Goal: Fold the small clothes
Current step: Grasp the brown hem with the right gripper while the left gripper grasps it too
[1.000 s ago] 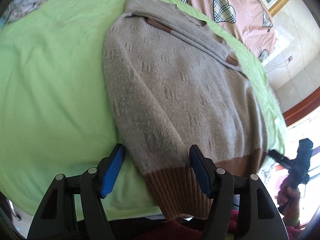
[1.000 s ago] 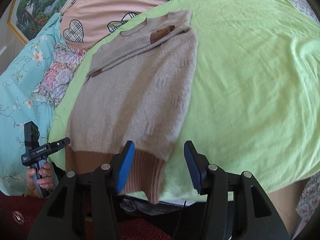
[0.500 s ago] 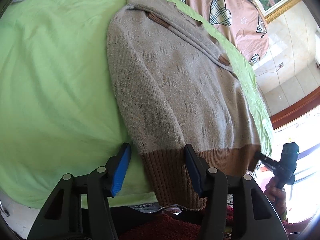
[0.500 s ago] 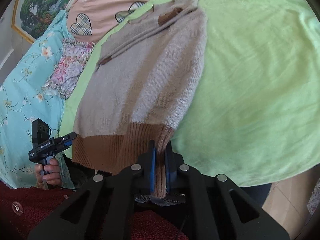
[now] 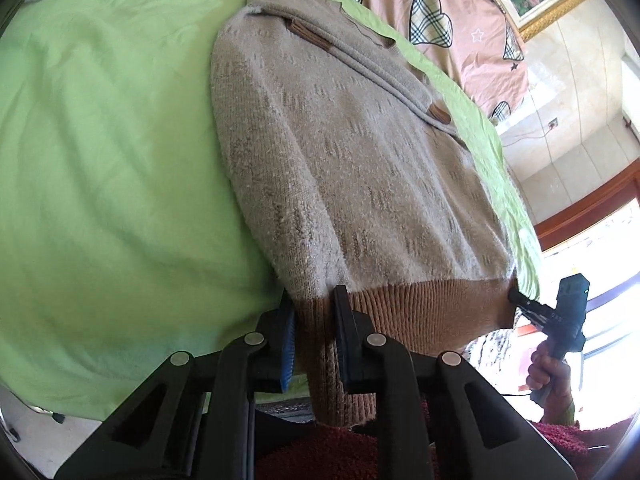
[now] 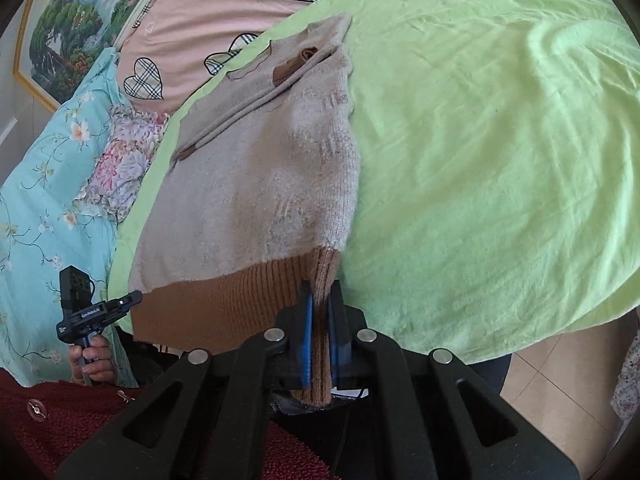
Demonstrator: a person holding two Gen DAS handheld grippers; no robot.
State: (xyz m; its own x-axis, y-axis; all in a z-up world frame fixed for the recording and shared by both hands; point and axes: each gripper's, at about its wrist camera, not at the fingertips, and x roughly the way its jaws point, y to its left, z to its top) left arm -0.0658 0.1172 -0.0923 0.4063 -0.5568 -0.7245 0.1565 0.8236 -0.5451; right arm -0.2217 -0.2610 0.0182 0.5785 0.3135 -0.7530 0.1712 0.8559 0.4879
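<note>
Left wrist view: the left gripper (image 5: 314,330) has just been closing and its fingers (image 5: 344,340) now grasp the brown ribbed hem (image 5: 420,312) at one bottom corner of the beige sweater (image 5: 352,168), cloth pinched between the blue pads. Right wrist view: the right gripper (image 6: 319,334) has its fingers (image 6: 307,344) clenched on the hem (image 6: 224,304) at the other bottom corner. The sweater (image 6: 248,192) lies flat near one side of the green bedspread (image 6: 500,160), its hem at the bed's near edge, collar toward the pink heart-print pillow (image 6: 224,20). Wide bare green bedspread (image 5: 100,180) lies open on one side. Only the right view shows the floral blue bedding (image 6: 44,208); only the left view shows the wooden door frame (image 5: 592,204)
</note>
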